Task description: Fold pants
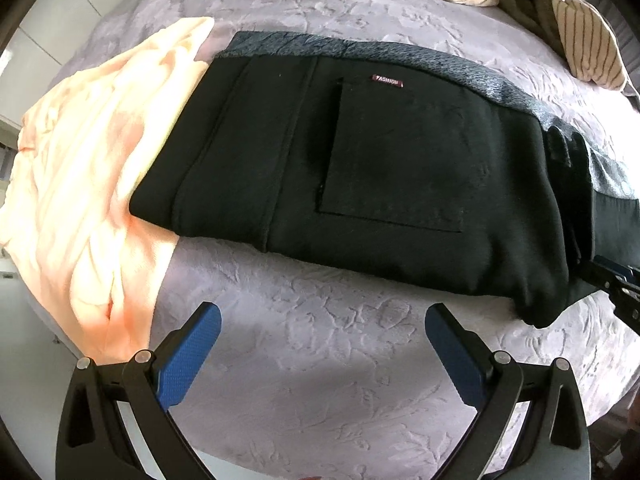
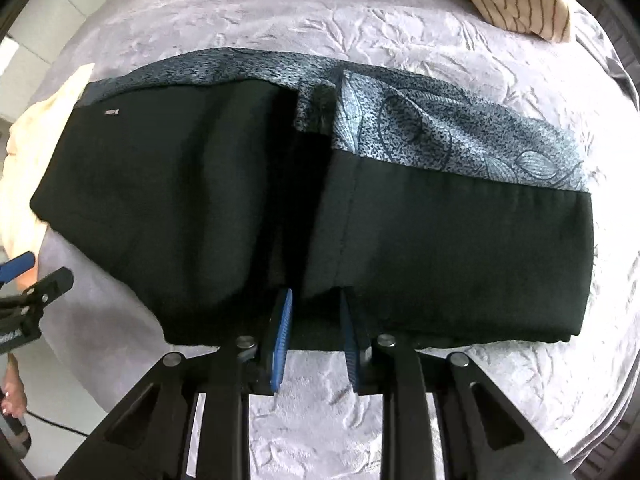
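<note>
Black pants (image 1: 360, 168) lie folded across a grey embossed bedspread (image 1: 320, 360), with a back pocket and a small red label facing up. My left gripper (image 1: 322, 326) is open and empty, just in front of the pants' near edge. In the right wrist view the pants (image 2: 160, 208) fill the middle. My right gripper (image 2: 314, 312) is shut on a fold of the black cloth at the near edge. The right gripper also shows at the right edge of the left wrist view (image 1: 618, 280).
A peach garment (image 1: 88, 168) lies under the pants' left end. A blue-grey patterned cloth (image 2: 440, 132) lies under the pants at the back. Striped cream clothes (image 1: 588, 44) are heaped at the far right. The bed edge curves close on both sides.
</note>
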A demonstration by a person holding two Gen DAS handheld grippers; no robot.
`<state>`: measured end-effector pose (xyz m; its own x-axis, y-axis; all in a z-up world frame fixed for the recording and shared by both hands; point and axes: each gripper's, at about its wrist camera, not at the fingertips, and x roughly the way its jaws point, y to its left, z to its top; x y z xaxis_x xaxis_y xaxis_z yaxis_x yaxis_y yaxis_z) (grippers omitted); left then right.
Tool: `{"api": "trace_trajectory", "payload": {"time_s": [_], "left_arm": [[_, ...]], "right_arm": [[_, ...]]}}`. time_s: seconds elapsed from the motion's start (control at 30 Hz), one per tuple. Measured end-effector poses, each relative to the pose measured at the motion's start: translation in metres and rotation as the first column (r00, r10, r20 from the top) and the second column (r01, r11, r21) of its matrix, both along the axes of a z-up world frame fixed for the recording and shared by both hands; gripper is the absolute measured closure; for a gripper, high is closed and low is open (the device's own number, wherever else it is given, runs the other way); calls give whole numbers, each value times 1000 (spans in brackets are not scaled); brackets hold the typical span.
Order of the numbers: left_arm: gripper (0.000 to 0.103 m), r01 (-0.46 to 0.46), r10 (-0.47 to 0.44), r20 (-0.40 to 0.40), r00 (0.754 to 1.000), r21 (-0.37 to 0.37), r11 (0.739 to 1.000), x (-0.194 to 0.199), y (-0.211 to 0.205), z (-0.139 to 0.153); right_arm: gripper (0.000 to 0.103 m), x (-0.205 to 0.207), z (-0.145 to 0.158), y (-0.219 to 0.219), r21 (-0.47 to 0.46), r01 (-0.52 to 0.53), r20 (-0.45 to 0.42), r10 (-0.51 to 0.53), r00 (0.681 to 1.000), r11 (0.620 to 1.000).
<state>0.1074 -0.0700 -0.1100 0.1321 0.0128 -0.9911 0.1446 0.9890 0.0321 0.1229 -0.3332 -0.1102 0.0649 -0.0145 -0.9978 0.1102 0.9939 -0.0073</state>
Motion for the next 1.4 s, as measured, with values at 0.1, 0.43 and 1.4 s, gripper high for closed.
{"api": "trace_trajectory", "payload": {"time_s": [0.1, 0.43, 1.4], "left_arm": [[0, -6, 6, -1, 1000, -4, 1000, 1, 3, -3], [0, -16, 16, -6, 1000, -41, 999, 4, 3, -6], [0, -81, 80, -16, 997, -144, 986, 16, 53, -25]], "right_arm": [[77, -3, 6, 5, 1, -27, 2, 27, 1000, 1000], [64, -3, 14, 39, 58, -93, 3, 93, 996, 994], [49, 18, -30, 105, 39, -133, -58, 135, 989, 990]]}}
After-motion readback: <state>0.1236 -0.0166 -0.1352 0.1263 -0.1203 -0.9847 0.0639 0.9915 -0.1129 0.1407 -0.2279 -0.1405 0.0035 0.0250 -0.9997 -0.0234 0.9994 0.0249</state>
